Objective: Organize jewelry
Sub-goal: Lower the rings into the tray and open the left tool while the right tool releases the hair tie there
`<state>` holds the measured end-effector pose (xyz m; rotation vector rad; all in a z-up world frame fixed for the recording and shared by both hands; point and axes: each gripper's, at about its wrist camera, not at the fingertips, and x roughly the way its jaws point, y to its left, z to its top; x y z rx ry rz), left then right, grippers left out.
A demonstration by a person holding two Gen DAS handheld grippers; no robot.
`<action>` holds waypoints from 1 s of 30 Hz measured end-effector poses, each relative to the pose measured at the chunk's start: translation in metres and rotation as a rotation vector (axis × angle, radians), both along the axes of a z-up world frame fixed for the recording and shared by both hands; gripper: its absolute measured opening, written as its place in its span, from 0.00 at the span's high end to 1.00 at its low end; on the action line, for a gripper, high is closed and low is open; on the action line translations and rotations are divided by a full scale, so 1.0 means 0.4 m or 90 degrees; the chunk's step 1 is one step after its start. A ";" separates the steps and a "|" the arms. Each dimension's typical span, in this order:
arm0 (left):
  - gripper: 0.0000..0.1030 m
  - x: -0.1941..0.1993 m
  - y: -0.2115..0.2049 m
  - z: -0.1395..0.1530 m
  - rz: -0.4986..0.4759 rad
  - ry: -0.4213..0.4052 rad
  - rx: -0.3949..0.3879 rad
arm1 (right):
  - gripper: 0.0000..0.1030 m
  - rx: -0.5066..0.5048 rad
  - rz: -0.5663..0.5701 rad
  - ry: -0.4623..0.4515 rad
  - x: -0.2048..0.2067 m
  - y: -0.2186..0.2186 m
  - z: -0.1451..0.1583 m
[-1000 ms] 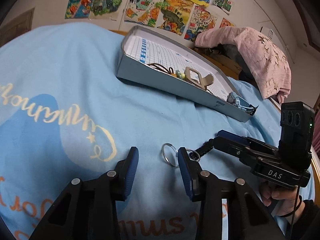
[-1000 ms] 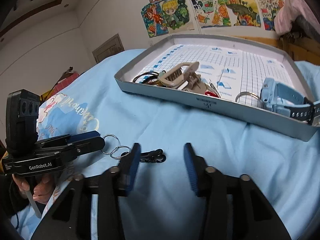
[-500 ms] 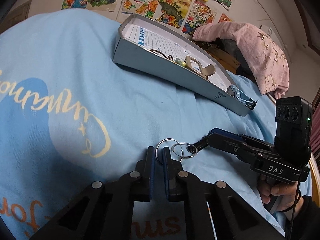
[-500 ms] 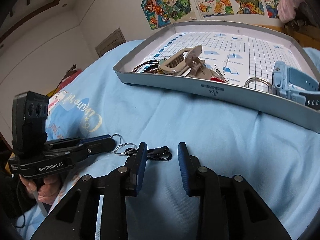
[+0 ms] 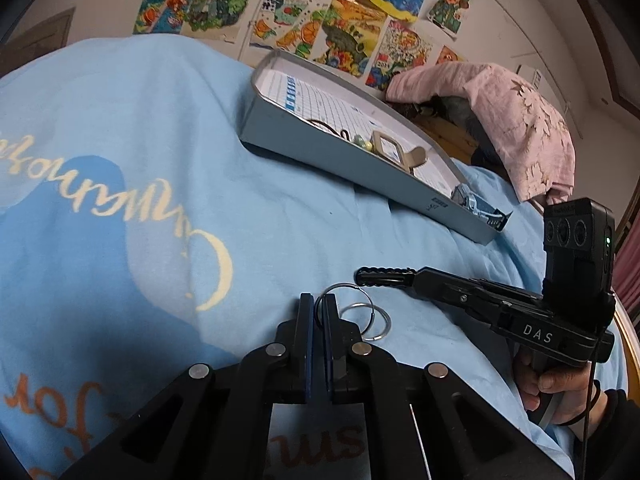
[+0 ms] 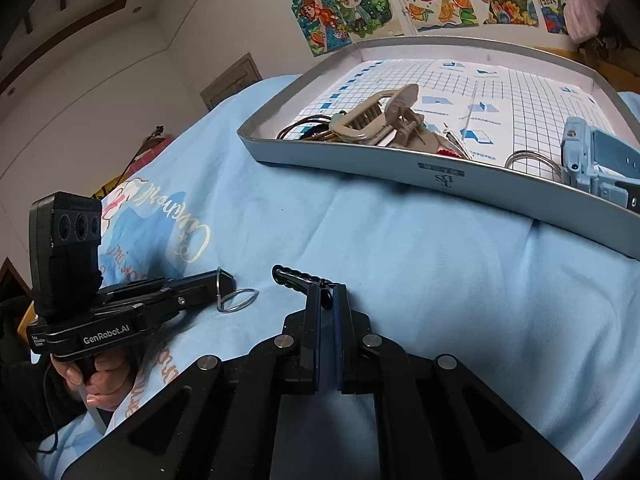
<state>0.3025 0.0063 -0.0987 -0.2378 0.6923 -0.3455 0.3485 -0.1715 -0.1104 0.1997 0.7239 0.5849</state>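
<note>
Left wrist view
- Left gripper [image 5: 319, 304]: jaws are pressing together on a silver key ring [image 5: 334, 294], gripping its near edge.
- Second silver ring [image 5: 368, 320]: is lying on the blue blanket [image 5: 160, 200], linked to the gripped ring, just right of the jaws.
- Right gripper [image 5: 412, 278]: is reaching in from the right, clenched on the end of a black braided strap [image 5: 384, 274].
- Grey tray [image 5: 340, 160]: is sitting further back on the blanket, well apart from the rings, holding a beige hair claw [image 5: 394, 152] and a pale blue watch [image 5: 474, 204].
- Hand [image 5: 560, 392]: is holding the right gripper's handle.

Right wrist view
- Right gripper [image 6: 328, 294]: jaws are closing tight on the black braided strap [image 6: 296, 274], which is sticking out to the left.
- Left gripper [image 6: 224, 280]: is holding one silver key ring [image 6: 218, 290] upright; the linked ring [image 6: 239, 300] is hanging beside it.
- Grey tray [image 6: 440, 178]: is resting beyond on the blanket [image 6: 400, 260], containing the hair claw [image 6: 384, 116], watch [image 6: 592, 160] and another ring [image 6: 532, 160].
- Wall drawings [image 6: 400, 0]: are hanging behind.
</note>
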 end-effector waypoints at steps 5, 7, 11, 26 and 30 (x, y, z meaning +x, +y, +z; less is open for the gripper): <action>0.96 -0.012 0.011 0.011 0.021 -0.008 0.003 | 0.97 -0.001 -0.003 -0.029 -0.012 -0.002 0.017; 0.96 -0.019 0.013 0.022 0.029 -0.008 0.009 | 0.98 0.000 -0.007 -0.054 -0.023 0.002 0.033; 0.96 -0.026 0.000 0.066 0.043 -0.010 0.051 | 0.98 0.014 -0.016 -0.090 -0.044 -0.019 0.066; 0.96 0.102 -0.088 0.294 0.090 -0.059 0.098 | 0.98 0.076 -0.120 -0.204 -0.056 -0.118 0.179; 0.96 0.185 -0.121 0.290 0.083 -0.048 0.093 | 0.98 0.034 -0.181 -0.229 -0.031 -0.135 0.189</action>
